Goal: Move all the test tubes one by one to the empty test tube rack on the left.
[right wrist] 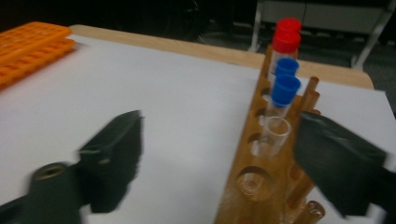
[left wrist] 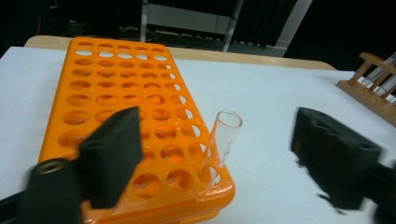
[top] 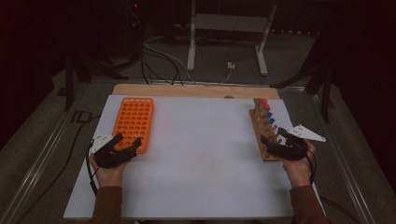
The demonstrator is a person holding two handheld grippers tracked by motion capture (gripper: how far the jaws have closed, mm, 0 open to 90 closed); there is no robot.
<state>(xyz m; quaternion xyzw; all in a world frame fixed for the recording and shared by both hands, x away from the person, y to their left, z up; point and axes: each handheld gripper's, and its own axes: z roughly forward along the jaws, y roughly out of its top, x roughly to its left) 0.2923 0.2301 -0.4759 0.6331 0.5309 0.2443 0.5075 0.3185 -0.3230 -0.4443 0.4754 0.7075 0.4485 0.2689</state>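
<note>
An orange tube rack [top: 134, 122] lies at the left of the white board. In the left gripper view a clear uncapped tube [left wrist: 224, 140] stands tilted in the hole at the near right corner of the orange rack [left wrist: 116, 84]. My left gripper [top: 129, 138] [left wrist: 215, 135] is open, its jaws wide on either side of that tube and not touching it. At the right stands a wooden rack [top: 262, 128] [right wrist: 254, 186] with red-capped tubes [right wrist: 287, 35], blue-capped tubes [right wrist: 285, 86] and a clear open tube [right wrist: 274, 135]. My right gripper [top: 273, 136] [right wrist: 219, 135] is open astride the wooden rack.
The white board [top: 201, 158] lies on a wooden tabletop whose edge [top: 196, 90] shows at the back. Beyond it stand a metal frame [top: 224, 42] and cables [top: 159, 60] on the floor. Metal rails run along both sides of the table.
</note>
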